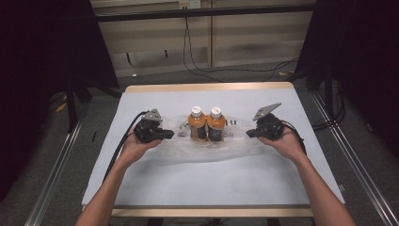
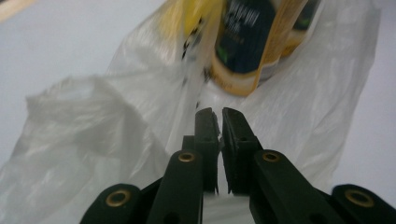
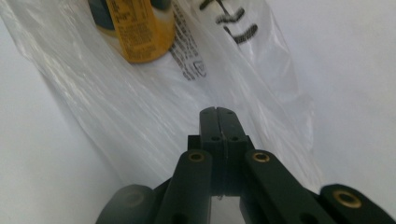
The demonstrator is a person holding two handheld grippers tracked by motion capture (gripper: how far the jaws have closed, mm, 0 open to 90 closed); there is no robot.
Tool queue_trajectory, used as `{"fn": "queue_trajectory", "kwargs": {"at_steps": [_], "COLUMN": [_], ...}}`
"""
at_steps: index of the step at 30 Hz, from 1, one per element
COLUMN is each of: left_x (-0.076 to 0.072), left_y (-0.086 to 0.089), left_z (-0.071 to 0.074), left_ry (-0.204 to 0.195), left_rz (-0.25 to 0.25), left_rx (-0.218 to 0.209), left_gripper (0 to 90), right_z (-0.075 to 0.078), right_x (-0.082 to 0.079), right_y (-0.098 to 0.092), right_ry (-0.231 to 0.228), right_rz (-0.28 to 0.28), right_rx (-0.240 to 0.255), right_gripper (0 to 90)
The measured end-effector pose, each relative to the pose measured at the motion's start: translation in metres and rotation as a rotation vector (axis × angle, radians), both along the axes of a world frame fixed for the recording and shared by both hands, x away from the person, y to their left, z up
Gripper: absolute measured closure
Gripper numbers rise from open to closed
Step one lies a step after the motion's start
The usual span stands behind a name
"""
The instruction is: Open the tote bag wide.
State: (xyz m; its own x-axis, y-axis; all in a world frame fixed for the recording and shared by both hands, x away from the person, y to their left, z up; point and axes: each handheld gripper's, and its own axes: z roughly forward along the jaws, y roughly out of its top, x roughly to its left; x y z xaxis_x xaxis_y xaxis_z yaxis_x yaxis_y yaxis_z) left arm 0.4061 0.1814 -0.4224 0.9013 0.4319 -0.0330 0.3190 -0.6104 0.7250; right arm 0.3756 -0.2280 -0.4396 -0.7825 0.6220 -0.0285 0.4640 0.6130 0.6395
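Observation:
Two orange bottles with white caps, one [image 1: 197, 123] beside the other [image 1: 216, 123], stand upright inside a clear plastic bag [image 1: 207, 151] spread flat at the table's middle. My left gripper [image 1: 169, 135] hovers at the bag's left end. In the left gripper view its jaws [image 2: 219, 112] stand a narrow slit apart over crumpled film [image 2: 93, 121], pressing on nothing, with a bottle [image 2: 243, 42] ahead. My right gripper [image 1: 249, 133] is at the bag's right end. In its own view the right gripper [image 3: 218, 111] is shut with nothing between the jaws, above the film [image 3: 116, 107], a bottle [image 3: 135, 28] beyond.
A white cloth [image 1: 211, 183] covers the wooden table. Black printing marks the bag near the bottles. Metal rails run along the floor on both sides, and cables lie on the floor behind the table.

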Motion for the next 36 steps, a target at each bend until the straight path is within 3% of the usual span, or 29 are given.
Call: {"fn": "queue_trajectory", "kwargs": {"at_steps": [3, 4, 5, 6, 9, 13, 15, 16, 19, 21, 25, 26, 27, 28, 30, 31, 32, 33, 36], "left_x": [0.001, 0.003, 0.007, 0.009, 0.018, 0.023, 0.023, 0.022, 0.021, 0.017, 0.017, 0.02, 0.02, 0.024, 0.025, 0.027, 0.026, 0.028, 0.03], "left_y": [-0.011, -0.018, -0.022, -0.028, -0.037, -0.04, -0.038, -0.037, -0.034, -0.033, -0.036, -0.037, -0.038, -0.037, -0.037, -0.037, -0.037, -0.037, -0.035], "left_z": [0.003, 0.001, 0.001, -0.004, -0.019, -0.035, -0.034, -0.035, -0.034, -0.034, -0.033, -0.032, -0.033, -0.032, -0.033, -0.033, -0.034, -0.033, -0.033], "left_ry": [-0.005, -0.014, -0.024, -0.009, -0.001, 0.006, -0.013, -0.004, 0.0, -0.002, -0.022, -0.027, -0.024, -0.012, -0.004, -0.019, -0.001, 0.0, 0.013], "left_rz": [-0.038, -0.044, -0.07, -0.06, -0.073, -0.082, -0.091, -0.082, -0.092, -0.1, -0.12, -0.135, -0.112, -0.13, -0.1, -0.094, -0.095, -0.108, -0.09], "left_rx": [0.045, 0.089, 0.161, 0.181, 0.319, 0.428, 0.436, 0.432, 0.439, 0.449, 0.506, 0.54, 0.521, 0.539, 0.504, 0.514, 0.498, 0.513, 0.489], "left_gripper": [86.5, 86.7, 87.4, 87.9, 88.0, 88.2, 89.1, 89.1, 89.7, 89.9, 90.0, 90.0, 90.0, 90.0, 90.0, 90.0, 90.0, 90.0, 90.0], "right_z": [0.004, 0.004, 0.004, 0.003, -0.003, -0.015, -0.02, -0.019, -0.018, -0.016, -0.015, -0.014, -0.014, -0.014, -0.014, -0.014, -0.014, -0.013, -0.013], "right_x": [0.004, 0.006, 0.009, 0.011, 0.019, 0.025, 0.024, 0.023, 0.02, 0.017, 0.012, 0.01, 0.008, 0.006, 0.005, 0.003, 0.003, 0.002, 0.001], "right_y": [0.009, 0.013, 0.018, 0.021, 0.032, 0.039, 0.038, 0.036, 0.029, 0.019, -0.002, -0.008, -0.013, -0.015, -0.019, -0.019, -0.02, -0.02, -0.023], "right_ry": [0.005, 0.011, 0.021, 0.03, 0.05, 0.089, 0.106, 0.11, 0.103, 0.127, 0.139, 0.144, 0.16, 0.161, 0.155, 0.157, 0.155, 0.149, 0.147], "right_rz": [0.016, 0.03, 0.041, 0.049, 0.055, 0.071, 0.077, 0.08, 0.078, 0.073, 0.051, 0.05, 0.043, 0.036, 0.052, 0.041, 0.055, 0.058, 0.063], "right_rx": [-0.005, -0.009, -0.018, -0.032, -0.108, -0.181, -0.256, -0.252, -0.319, -0.348, -0.407, -0.416, -0.423, -0.43, -0.432, -0.429, -0.441, -0.451, -0.457], "right_gripper": [90.0, 90.0, 90.0, 90.0, 90.0, 90.0, 90.0, 90.0, 90.0, 90.0, 90.0, 90.0, 90.0, 90.0, 90.0, 90.0, 90.0, 90.0, 90.0]}}
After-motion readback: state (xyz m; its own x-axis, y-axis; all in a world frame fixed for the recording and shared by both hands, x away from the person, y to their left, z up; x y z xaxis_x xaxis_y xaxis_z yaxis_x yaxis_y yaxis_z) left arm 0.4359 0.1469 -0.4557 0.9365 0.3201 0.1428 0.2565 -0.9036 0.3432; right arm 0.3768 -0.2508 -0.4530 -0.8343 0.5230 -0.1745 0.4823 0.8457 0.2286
